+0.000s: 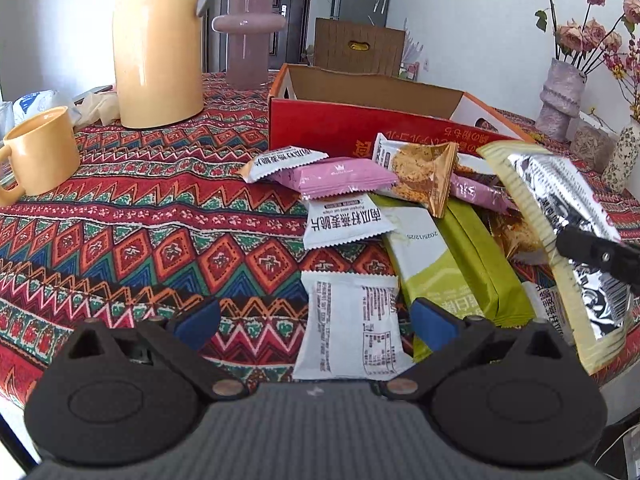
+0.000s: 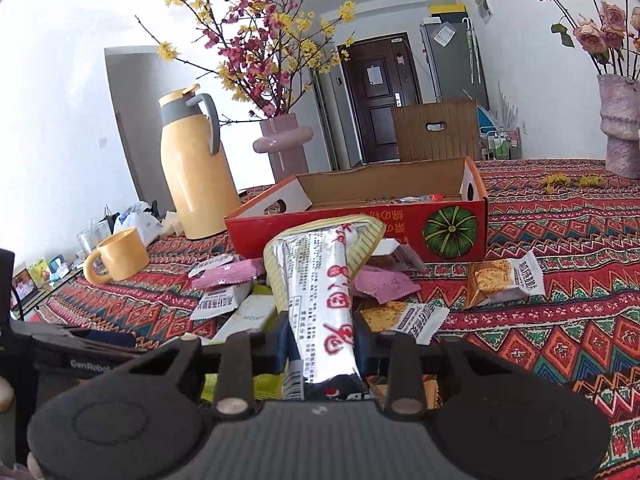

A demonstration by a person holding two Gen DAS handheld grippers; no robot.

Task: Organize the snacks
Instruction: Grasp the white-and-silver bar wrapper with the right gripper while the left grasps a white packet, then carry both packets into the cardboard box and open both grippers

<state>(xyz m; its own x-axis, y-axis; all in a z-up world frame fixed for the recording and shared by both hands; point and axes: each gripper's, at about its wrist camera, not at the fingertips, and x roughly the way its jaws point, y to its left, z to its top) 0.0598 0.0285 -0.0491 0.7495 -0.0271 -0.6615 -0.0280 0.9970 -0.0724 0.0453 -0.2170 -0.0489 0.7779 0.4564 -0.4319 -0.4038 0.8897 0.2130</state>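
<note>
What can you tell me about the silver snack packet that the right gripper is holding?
The silver packet is a crinkled foil pouch with cream striped sealed edges, black fine print, a barcode and large red characters. The right gripper is clamped on its lower part, holding it upright, lifted over the snack pile, in front of the red cardboard box. Only the gripper's fingers appear to touch it.

Glossy foil packet (image 2: 320,304), matt cardboard box (image 2: 360,232)

the silver packet (image 2: 320,304) hides most of the red box's (image 2: 360,236) contents.
</note>
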